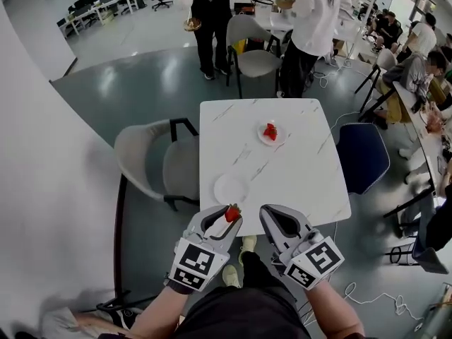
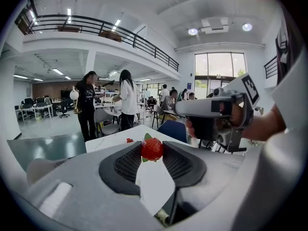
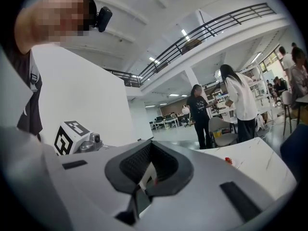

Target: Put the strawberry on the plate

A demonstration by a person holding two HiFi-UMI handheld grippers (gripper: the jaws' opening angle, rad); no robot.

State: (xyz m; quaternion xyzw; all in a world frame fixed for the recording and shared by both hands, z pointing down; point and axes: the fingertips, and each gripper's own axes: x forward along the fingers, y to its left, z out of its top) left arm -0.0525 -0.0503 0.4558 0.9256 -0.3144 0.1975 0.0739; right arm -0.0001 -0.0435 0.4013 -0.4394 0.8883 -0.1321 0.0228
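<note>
A red strawberry (image 1: 232, 213) (image 2: 152, 148) is pinched between the tips of my left gripper (image 1: 234, 216) (image 2: 152, 147), just above the near edge of the white marble table (image 1: 296, 182). A small empty white plate (image 1: 231, 188) lies on the table right ahead of it. Farther along the table, a second plate (image 1: 262, 139) carries another strawberry (image 1: 270, 131) (image 2: 129, 140) (image 3: 228, 161). My right gripper (image 1: 266, 210) (image 3: 151, 145) hovers beside the left one at the table's near edge, shut, with nothing between its jaws.
A grey chair (image 1: 152, 162) stands at the table's left side and a blue chair (image 1: 362, 157) at its right. Two people (image 1: 296, 27) stand beyond the far end by another grey chair (image 1: 253, 54). More people sit at desks on the right.
</note>
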